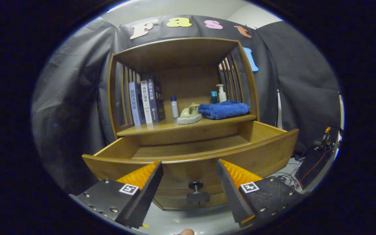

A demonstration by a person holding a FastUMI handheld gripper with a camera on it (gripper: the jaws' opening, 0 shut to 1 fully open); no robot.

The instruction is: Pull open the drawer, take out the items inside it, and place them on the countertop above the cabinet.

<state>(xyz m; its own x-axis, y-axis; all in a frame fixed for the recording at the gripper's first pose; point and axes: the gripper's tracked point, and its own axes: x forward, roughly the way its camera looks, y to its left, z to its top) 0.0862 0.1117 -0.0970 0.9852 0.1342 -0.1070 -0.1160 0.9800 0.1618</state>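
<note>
A wooden cabinet stands ahead with its drawer (191, 156) pulled out toward me. The drawer's floor (191, 147) shows bare wood where I can see it; its front part is hidden behind the drawer front. A dark round knob (197, 192) sticks out of the drawer front, low between my fingers. My gripper (189, 164) is open, its fingers spread wide on either side of the knob and holding nothing. On the countertop (162, 128) above the drawer lie a folded blue towel (224, 109) and a pale green object on a sponge-like pad (189, 114).
Several books (147, 101) stand at the countertop's left. A small white bottle (174, 107), a teal bottle (213, 97) and a pump bottle (221, 93) stand toward the back. Slatted sides and a wooden top enclose the shelf. Cables and gear (318, 150) lie on the floor to the right.
</note>
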